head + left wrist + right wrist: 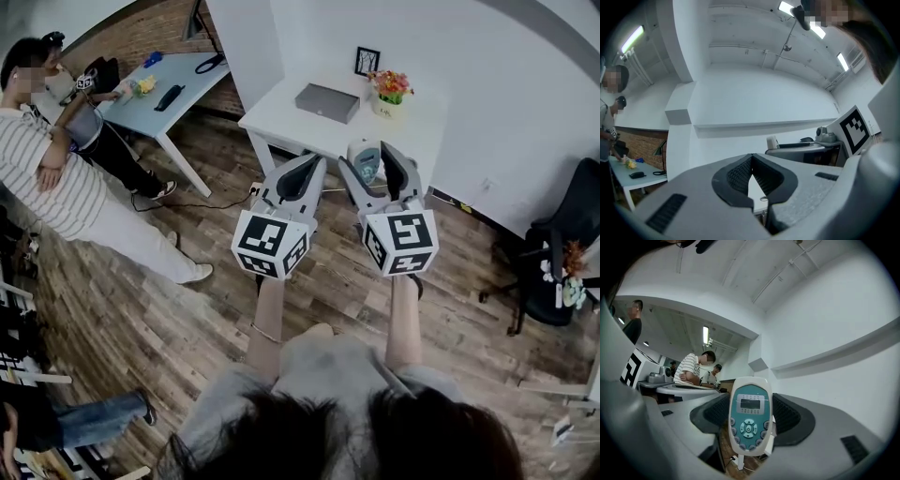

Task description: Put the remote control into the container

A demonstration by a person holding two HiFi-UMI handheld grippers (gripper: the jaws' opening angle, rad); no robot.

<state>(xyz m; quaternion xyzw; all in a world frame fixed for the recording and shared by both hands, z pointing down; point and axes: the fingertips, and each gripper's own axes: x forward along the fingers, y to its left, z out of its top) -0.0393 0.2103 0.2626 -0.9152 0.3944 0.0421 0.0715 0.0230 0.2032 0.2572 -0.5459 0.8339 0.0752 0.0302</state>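
While the left claw [750, 159] is closed tip against tip with nothing in it, the remote [749, 414] is clamped upright between the wide-set pads of the right claw [369, 157], its buttons turned toward that claw's camera. Both claws are held side by side above the wooden floor [309, 281], short of the white desk [281, 120], where a grey box [327, 102] is set beside a flower pot [391, 90].

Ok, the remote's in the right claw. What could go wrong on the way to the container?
1. The right claw grips the remote control only by its side edges, standing upright, so it may slip or pivot.
2. The flowers stand close beside the grey container on the white table; the claw could knock them on approach.
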